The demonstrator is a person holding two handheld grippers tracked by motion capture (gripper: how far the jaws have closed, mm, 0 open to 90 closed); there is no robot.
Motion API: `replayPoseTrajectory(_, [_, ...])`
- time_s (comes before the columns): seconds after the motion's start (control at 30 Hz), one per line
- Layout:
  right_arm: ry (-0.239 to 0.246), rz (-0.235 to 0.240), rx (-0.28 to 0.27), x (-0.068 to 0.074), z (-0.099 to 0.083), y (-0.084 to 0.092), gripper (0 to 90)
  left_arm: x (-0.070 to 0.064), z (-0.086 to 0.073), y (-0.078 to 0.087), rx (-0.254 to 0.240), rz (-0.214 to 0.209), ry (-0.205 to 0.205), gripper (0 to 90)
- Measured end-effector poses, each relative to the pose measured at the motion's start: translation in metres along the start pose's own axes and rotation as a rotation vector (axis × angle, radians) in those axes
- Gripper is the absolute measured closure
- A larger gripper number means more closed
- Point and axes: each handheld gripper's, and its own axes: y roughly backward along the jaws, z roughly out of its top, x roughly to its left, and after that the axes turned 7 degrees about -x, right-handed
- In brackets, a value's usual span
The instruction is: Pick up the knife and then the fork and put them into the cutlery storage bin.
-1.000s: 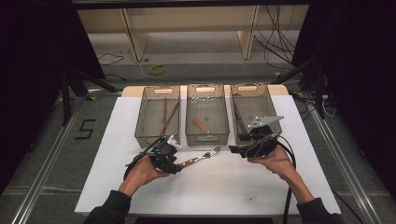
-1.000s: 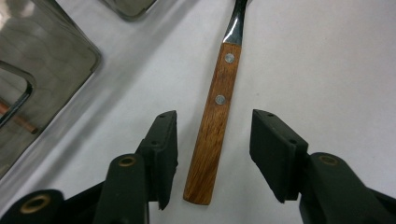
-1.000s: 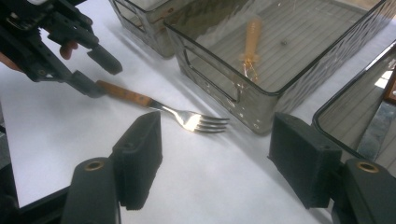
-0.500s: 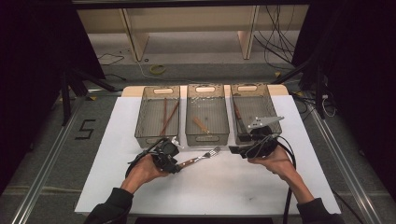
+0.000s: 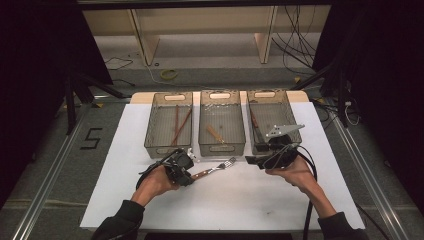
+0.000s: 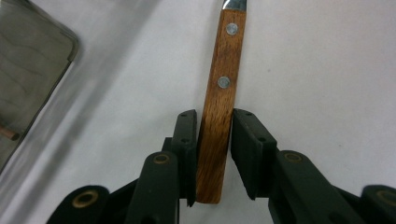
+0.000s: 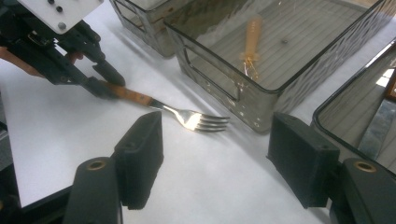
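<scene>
Since the earlier frame your left gripper (image 6: 214,154) jaws have been closing round the fork (image 5: 216,168); hands otherwise stayed put. L jaws now flank the wooden handle end: one pad touches it, a thin gap shows at the other, so not yet clamped. Fork lies flat on the white table sheet (image 5: 240,210), just in front of the middle bin (image 5: 221,145), tines toward the R side. Your right gripper (image 7: 215,158) hovers w/ jaws wide apart, holding nothing, near the tines. Advice: finish the squeeze square on the handle, confirm both pads bear before lifting, keep it level, clear the bin wall.
</scene>
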Motion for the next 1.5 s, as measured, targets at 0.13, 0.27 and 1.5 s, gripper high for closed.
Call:
replayPoseTrajectory(0.13, [0.000, 0.001, 0.002, 0.000, 0.000, 0.000, 36.4, -0.002, 0.001, 0.000, 0.000, 0.000, -0.025, 72.8])
replayPoseTrajectory(0.27, [0.002, 0.001, 0.003, 0.001, 0.000, -0.001, 36.5, -0.005, 0.000, 0.000, -0.007, 0.010, -0.049, 74.7])
replayPoseTrajectory(1.5, [0.183, 0.121, 0.052, 0.047, 0.003, -0.026, 35.1, -0.049, 0.014, 0.032, -0.096, -0.053, -0.193, 75.2])
